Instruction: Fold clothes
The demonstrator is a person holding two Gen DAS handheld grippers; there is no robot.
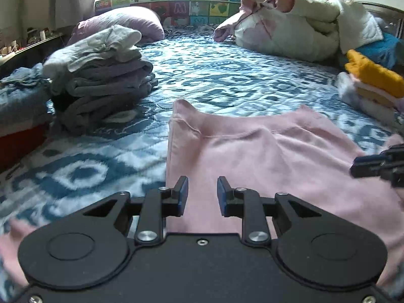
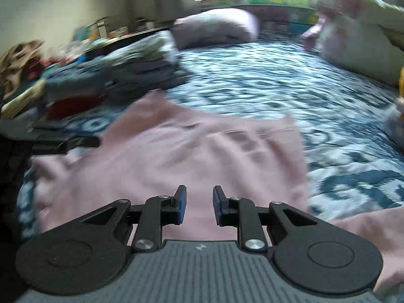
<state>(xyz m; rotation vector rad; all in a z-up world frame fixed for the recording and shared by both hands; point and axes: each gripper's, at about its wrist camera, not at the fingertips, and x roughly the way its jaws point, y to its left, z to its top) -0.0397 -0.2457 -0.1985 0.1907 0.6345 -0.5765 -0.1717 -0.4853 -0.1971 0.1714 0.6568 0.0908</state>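
your left gripper (image 1: 202,194) hangs low over the near left part of the pink garment (image 1: 265,161), blue-padded fingers (image 1: 182,194) apart with only bare pink cloth showing in the gap; it is released, gripping nothing. your right gripper (image 2: 199,205) reads the same in its own view: jaws parted, nothing between the pads, pink fabric below. the right wrist view is motion-blurred, so fine detail there is unreliable.

the pink garment lies spread on the blue-and-white patterned bedspread (image 1: 227,75), at the near side of the bed, mostly flat with shallow wrinkles. a seam line runs across its far portion and one far corner stands up a little. in the left wrist view the tip of your right gripper enters from the right edge, over the garment's right side; in the right wrist view your left gripper shows at the left edge, by the garment's left border.

to the left on the bed: a stack of folded grey and white clothes (image 1: 101,75), well apart from the pink garment. behind it, a purple pillow (image 1: 121,22). far right: a bundled white and pink quilt (image 1: 290,25), and nearer, a pile with a folded yellow item (image 1: 373,75) on top. a coloured alphabet mat (image 1: 176,2) stands along the far edge under the window.
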